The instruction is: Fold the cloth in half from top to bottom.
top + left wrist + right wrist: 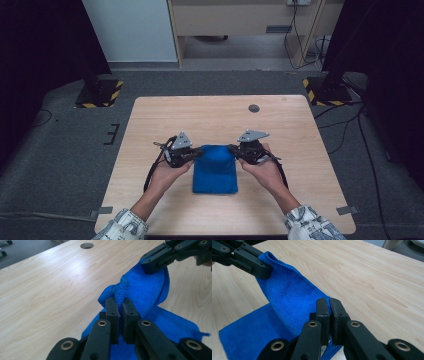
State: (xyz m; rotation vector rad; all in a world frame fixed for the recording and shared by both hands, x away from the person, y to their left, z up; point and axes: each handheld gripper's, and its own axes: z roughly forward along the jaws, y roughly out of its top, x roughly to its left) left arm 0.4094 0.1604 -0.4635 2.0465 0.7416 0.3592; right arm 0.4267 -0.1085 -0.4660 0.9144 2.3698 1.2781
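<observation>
Clearly, we see a blue cloth (215,170) on the near half of the table (150,120), between the two hands. From above, the left gripper (199,153) meets the far left corner of the cloth and the right gripper (232,148) meets the far right corner. In the left gripper view, the two black jaws stand almost together, with only a thin slit between them, and a bunched piece of cloth (140,292) is pinched in this slit; the fabric comes out above the fingertips (111,305) as a small twisted knot. The right gripper (152,265) appears at the top right of this view, and it bites the other corner. In the right gripper view, the jaws are also nearly closed, and the edge of the cloth (289,300) is clamped between the pads (336,307). The left gripper (263,270) is at the top left there, closed on its own corner. Between the two grips, the far edge of the cloth is lifted from the wood and hangs as a slack band. The near part of the cloth lies flat on the table. We also see a small round hole (254,108) in the table, well apart from the cloth, toward the far edge.
</observation>
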